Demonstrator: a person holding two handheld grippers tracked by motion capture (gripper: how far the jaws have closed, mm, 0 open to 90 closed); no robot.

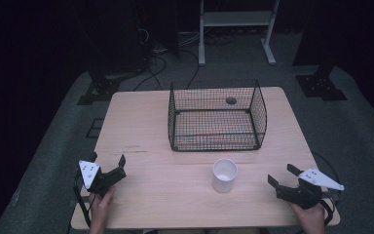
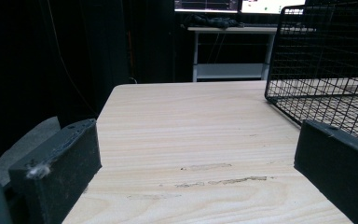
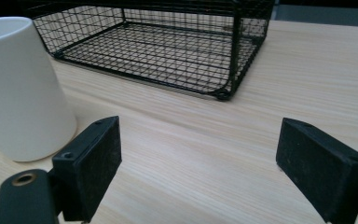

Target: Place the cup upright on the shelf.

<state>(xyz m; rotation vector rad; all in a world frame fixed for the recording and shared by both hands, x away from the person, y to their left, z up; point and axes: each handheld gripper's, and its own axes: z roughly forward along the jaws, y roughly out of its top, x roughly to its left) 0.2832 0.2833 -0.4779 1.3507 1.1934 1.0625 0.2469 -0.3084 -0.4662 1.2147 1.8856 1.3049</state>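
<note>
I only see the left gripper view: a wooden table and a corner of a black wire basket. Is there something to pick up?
Observer: Yes, a white paper cup stands upright on the light wooden table, nearer the person than the black wire basket.
Operator: Which gripper is closer to it?
Observer: The right gripper; in the right gripper view the cup sits just beyond its left jaw, not touching it.
Operator: Is that gripper open?
Observer: Yes, its jaws stand wide apart with nothing between them.
Operator: Is anything in the basket?
Observer: I see nothing in it from above, only its mesh floor.
</note>
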